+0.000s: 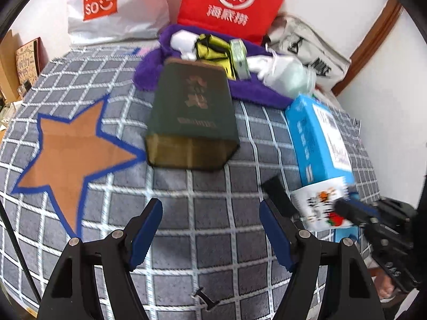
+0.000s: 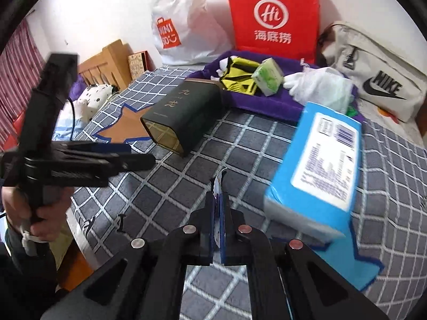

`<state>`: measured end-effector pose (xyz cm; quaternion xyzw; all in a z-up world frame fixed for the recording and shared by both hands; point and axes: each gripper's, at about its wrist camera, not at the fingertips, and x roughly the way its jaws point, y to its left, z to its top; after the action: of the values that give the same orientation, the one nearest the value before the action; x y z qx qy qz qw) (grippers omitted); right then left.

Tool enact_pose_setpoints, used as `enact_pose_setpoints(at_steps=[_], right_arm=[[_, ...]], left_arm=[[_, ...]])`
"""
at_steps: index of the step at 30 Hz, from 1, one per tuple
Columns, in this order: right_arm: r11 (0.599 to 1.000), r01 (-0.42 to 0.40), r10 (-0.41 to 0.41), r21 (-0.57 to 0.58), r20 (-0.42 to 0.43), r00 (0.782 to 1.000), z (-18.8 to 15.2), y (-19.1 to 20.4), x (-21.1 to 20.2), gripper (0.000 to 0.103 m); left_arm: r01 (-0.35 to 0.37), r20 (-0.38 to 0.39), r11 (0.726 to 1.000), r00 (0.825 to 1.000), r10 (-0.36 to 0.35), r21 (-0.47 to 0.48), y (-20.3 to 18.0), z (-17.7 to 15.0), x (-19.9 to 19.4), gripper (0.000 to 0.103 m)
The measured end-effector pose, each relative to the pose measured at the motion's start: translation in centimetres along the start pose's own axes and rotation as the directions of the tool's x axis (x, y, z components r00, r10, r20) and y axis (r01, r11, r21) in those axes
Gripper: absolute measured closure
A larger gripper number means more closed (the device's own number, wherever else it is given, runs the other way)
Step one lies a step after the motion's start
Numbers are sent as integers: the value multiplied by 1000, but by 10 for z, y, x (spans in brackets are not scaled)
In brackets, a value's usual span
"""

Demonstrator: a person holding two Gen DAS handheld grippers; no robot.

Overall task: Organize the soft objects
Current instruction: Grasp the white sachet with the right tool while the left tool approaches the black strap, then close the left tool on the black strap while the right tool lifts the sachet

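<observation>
A purple towel [image 1: 149,72] [image 2: 267,106] lies at the far side of the checked blanket and holds white gloves [image 2: 304,81], a yellow cloth [image 2: 240,76], a green tissue pack [image 2: 268,76] and a clear bag [image 1: 293,76]. A blue tissue pack [image 1: 315,133] [image 2: 320,165] lies near on the right. My left gripper [image 1: 210,226] is open and empty above the blanket. My right gripper [image 2: 219,194] is shut on a thin white printed pack [image 1: 320,205], of which only an edge [image 2: 216,186] shows between the fingers.
A dark green tin [image 1: 192,122] [image 2: 184,114] lies on its side mid-blanket. A Miniso bag [image 1: 112,8], a red paper bag [image 2: 275,16] and a Nike bag [image 2: 379,77] stand along the wall. A wooden headboard [image 2: 112,61] is at the left.
</observation>
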<state>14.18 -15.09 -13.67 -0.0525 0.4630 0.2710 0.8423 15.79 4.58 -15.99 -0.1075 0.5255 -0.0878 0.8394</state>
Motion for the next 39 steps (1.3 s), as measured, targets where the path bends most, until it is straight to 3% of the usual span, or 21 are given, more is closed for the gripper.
enact_pose_setpoints(at_steps=[8, 16, 20, 26, 30, 35, 39], right_arm=[[990, 135, -134, 36, -38, 990, -42, -29, -24, 100], [994, 76, -71, 80, -71, 995, -56, -44, 6, 96], [993, 38, -34, 107, -42, 999, -63, -53, 6, 99], [988, 48, -47, 148, -9, 999, -70, -72, -12, 99], [985, 49, -48, 167, -7, 999, -75, -78, -13, 99], [986, 39, -39, 163, -4, 999, -76, -75, -12, 99], [987, 28, -29, 161, 0, 1000, -76, -73, -10, 99]], left_arm=[[-7, -53, 997, 999, 11, 71, -41, -14, 24, 30], [-19, -71, 997, 997, 24, 74, -58, -14, 34, 29], [-26, -84, 997, 996, 32, 72, -66, -13, 44, 29], [-101, -58, 987, 992, 109, 126, -93, -9, 61, 29], [-210, -13, 956, 976, 217, 204, -113, -13, 71, 27], [-243, -5, 958, 969, 246, 151, -85, -19, 59, 27], [-225, -14, 966, 973, 229, 130, -58, -23, 45, 29]])
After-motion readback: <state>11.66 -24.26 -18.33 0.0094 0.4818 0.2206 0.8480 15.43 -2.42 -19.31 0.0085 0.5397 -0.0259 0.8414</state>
